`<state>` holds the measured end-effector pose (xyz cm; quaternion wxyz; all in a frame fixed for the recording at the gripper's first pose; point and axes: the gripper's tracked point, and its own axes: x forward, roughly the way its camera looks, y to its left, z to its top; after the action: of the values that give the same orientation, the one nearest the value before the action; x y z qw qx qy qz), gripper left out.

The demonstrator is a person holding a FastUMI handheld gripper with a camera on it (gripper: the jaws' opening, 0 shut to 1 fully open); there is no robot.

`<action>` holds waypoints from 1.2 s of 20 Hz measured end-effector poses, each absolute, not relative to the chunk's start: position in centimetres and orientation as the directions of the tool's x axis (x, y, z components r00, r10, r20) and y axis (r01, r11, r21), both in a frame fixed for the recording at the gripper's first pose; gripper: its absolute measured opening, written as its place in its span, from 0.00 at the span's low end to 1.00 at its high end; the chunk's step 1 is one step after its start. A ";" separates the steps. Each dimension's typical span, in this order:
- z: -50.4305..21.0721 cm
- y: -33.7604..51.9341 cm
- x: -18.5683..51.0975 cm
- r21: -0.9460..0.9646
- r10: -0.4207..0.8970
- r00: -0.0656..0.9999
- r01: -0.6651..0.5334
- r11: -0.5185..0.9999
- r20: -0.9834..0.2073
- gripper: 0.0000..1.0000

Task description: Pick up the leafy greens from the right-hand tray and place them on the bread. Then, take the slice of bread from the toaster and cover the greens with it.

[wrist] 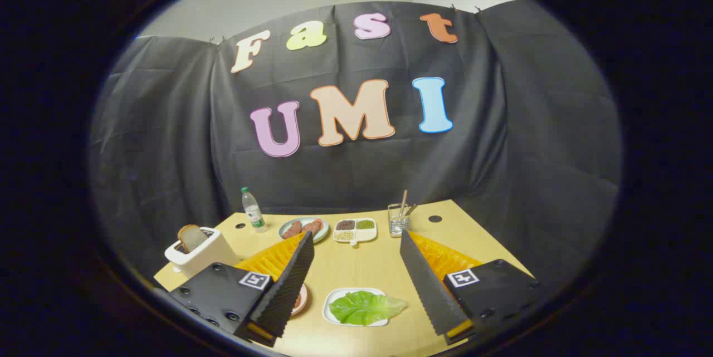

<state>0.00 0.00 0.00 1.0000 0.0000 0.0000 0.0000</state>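
Nothing is done yet: the open, empty gripper [356, 268] hangs above the leafy greens [365, 307] in their tray [328, 312], and the bread slice [192, 237] sits in the toaster [200, 257], left of that tray.

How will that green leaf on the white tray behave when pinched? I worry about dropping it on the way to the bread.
The leafy greens look thin and crinkled, so probably floppy and light, drooping around a pinch. One edge overhangs the white tray, which may ease a grasp. The gripper hangs above it, jaws wide open.
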 end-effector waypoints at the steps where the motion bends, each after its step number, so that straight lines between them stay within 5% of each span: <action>1: 0.0 -0.2 -0.1 -0.008 -0.007 1.000 0.007 1.000 0.001 0.99; 17: -0.8 -3.1 0.7 -0.027 -0.076 0.996 0.075 0.997 -0.051 0.99; 24: -6.2 -4.6 2.1 -0.045 -0.028 0.979 0.019 0.999 -0.200 0.99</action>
<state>2.09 -4.57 -6.20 0.9946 -0.0214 0.1008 -0.0118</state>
